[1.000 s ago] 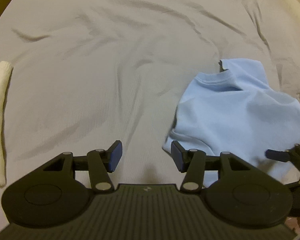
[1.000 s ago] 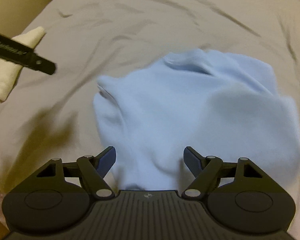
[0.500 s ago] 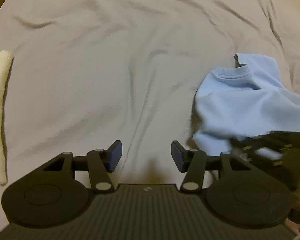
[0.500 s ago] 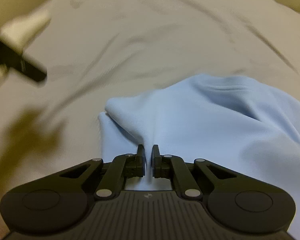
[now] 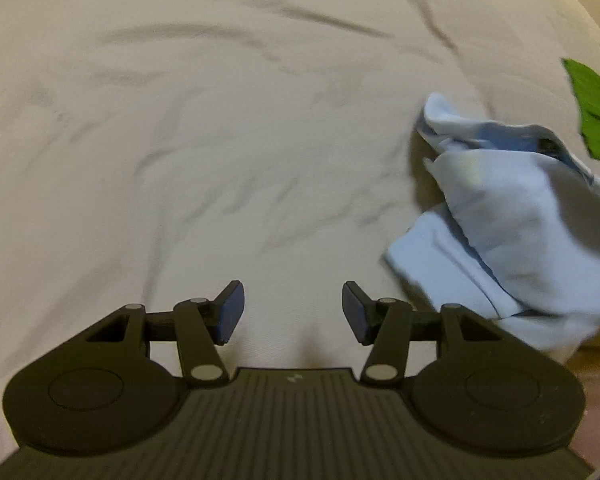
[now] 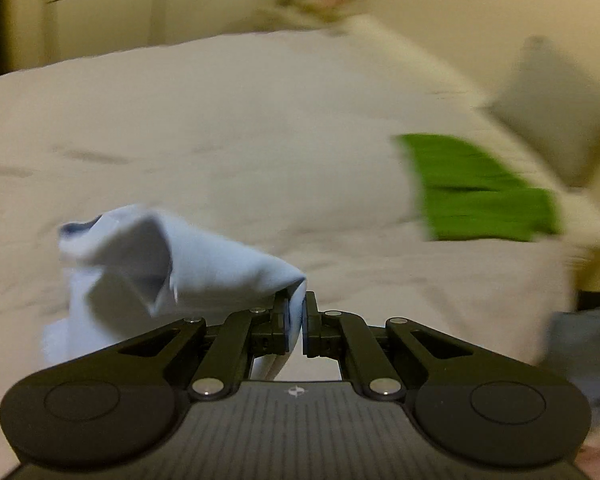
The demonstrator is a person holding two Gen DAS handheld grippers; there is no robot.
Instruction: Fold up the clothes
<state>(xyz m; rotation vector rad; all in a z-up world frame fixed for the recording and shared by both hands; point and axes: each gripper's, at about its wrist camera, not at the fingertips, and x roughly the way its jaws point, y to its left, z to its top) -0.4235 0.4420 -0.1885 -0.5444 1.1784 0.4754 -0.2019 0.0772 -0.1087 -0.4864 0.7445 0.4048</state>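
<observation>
- Your right gripper point(image 6: 296, 322), open a second ago, now clamps the light blue shirt point(image 6: 204, 264), lifted off the bed point(image 6: 260, 128).
- Your left gripper point(image 5: 292, 312) hangs open, empty; unfolding comes next.

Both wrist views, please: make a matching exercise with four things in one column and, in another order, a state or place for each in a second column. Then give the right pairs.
Things:
1. left gripper
2. right gripper
3. light blue cotton shirt
4. bright green folded cloth

States or places:
A. lies flat on the pale bed sheet
B. jaws apart, nothing between them
C. hangs bunched from a pinched edge
D. jaws closed on fabric

Pairs: 1-B, 2-D, 3-C, 4-A
</observation>
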